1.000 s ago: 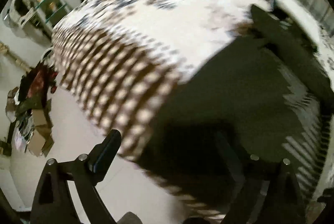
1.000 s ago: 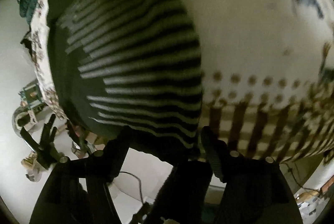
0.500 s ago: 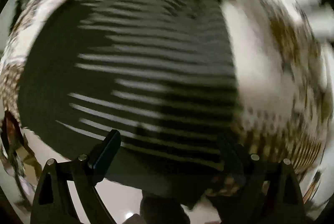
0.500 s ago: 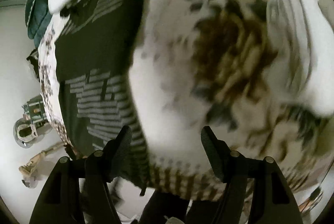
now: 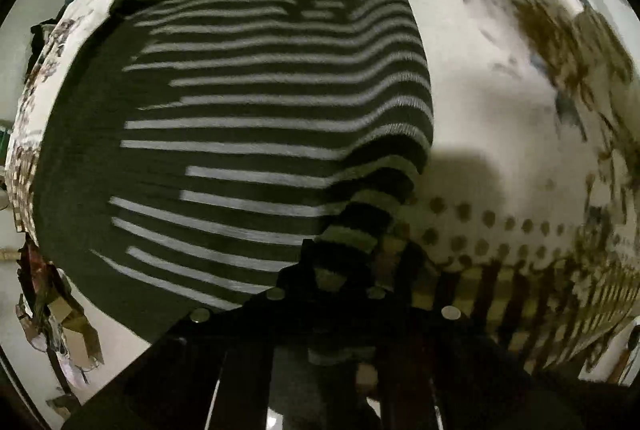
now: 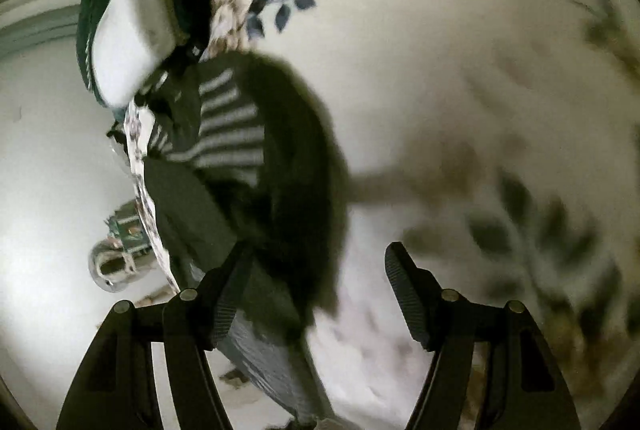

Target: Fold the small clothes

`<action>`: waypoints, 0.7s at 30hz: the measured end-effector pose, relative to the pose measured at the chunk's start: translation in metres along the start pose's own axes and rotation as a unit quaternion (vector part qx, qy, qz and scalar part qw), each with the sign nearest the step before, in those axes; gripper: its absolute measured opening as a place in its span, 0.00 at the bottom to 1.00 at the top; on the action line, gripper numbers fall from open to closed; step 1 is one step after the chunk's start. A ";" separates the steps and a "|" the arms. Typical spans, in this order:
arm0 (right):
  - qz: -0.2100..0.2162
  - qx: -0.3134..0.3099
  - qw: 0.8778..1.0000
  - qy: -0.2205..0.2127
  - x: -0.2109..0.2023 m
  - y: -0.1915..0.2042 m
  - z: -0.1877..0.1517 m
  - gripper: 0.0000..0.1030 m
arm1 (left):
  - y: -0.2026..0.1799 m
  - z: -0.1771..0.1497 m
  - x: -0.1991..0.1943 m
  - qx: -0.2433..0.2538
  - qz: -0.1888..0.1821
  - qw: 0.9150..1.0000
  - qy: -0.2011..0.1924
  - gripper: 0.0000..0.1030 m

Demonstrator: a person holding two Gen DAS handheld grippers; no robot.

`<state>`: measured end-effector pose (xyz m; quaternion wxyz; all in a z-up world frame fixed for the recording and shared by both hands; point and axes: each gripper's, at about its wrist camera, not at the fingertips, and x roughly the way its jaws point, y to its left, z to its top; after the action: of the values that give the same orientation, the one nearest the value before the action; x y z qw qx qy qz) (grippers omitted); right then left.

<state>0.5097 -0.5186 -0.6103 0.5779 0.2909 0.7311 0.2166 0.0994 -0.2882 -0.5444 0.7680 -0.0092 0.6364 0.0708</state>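
Sweater (image 5: 256,133), just one: dark knit crossed by pale grey stripes, spread flat on the floral bedspread (image 5: 500,101), its near right corner gathered into a ridge. Left gripper (image 5: 344,270) is clamped on that corner at the bedspread's near edge. Right gripper (image 6: 316,294) hangs above the bedspread with its two ribbed fingers (image 6: 408,294) spread apart, nothing between them. One white pillow (image 6: 128,25) lies at the bedspread's far end.

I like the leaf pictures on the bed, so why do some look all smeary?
Right wrist view: leaves on the bedsheet are motion-blurred low right, while the blue leaves up top stay sharper. Left wrist view: the striped sweater looks clearer, and the fisheye bulges its stripes.
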 end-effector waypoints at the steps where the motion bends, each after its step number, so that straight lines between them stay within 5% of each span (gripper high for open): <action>1: 0.006 0.008 1.000 0.005 0.010 0.000 0.009 0.68 | 0.002 0.000 -0.006 -0.005 -0.001 1.000 -0.002 0.06; 3: 0.016 0.022 1.000 0.008 0.026 0.002 0.021 0.68 | 0.010 0.001 -0.016 -0.015 -0.002 1.000 -0.004 0.06; 4: 0.023 0.028 0.999 0.009 0.032 0.004 0.024 0.56 | 0.016 0.002 -0.023 -0.022 -0.004 1.000 -0.006 0.06; 5: 0.029 0.029 0.999 0.007 0.036 0.007 0.026 0.18 | 0.020 0.004 -0.028 -0.027 -0.005 1.000 -0.008 0.06; 6: 0.016 0.027 0.999 0.008 0.040 0.013 0.028 0.11 | 0.024 0.006 -0.035 -0.034 -0.008 0.999 -0.011 0.06; 15: -0.072 -0.027 0.997 -0.006 0.009 0.117 0.022 0.09 | 0.092 0.022 -0.095 -0.104 -0.051 0.991 -0.064 0.06; 21: -0.115 -0.068 0.991 0.001 0.020 0.235 0.025 0.09 | 0.185 0.034 -0.095 -0.201 -0.093 0.972 -0.074 0.06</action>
<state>0.5721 -0.3323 -0.4774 0.6165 0.1644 0.7441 0.1980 0.0928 -0.1111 -0.4306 0.7986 -0.2172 0.5470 0.1262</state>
